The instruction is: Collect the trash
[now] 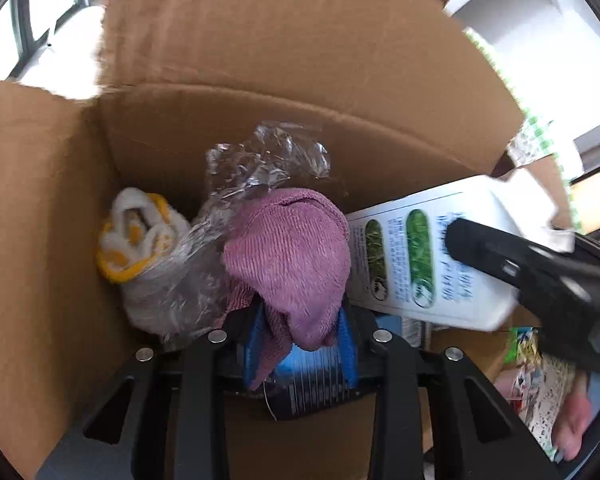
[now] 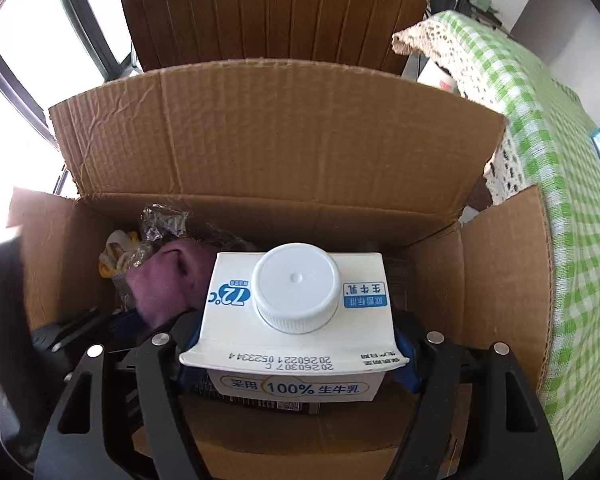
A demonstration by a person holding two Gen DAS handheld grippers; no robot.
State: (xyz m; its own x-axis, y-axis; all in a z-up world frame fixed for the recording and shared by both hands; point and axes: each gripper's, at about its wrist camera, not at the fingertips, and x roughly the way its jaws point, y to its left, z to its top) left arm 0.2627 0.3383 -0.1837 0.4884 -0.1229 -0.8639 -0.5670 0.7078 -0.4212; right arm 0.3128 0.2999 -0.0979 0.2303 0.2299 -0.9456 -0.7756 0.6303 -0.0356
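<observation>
Right wrist view alone shows milk carton [image 2: 296, 320] top: white screw cap, blue print, date code. Left wrist view shows carton side at 3 o'clock. Both grippers point steeply down into cardboard box [image 2: 276, 152]. Right gripper [image 2: 296, 354] fingers clamp carton. Left gripper [image 1: 300, 340] fingers pinch purple cloth [image 1: 288, 256] over box.

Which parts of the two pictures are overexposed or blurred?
Left wrist view: window blown out white, milk carton and right hand-held gripper motion-blurred. Right wrist view: window glare at left, green checked cloth smeared near the rim.
</observation>
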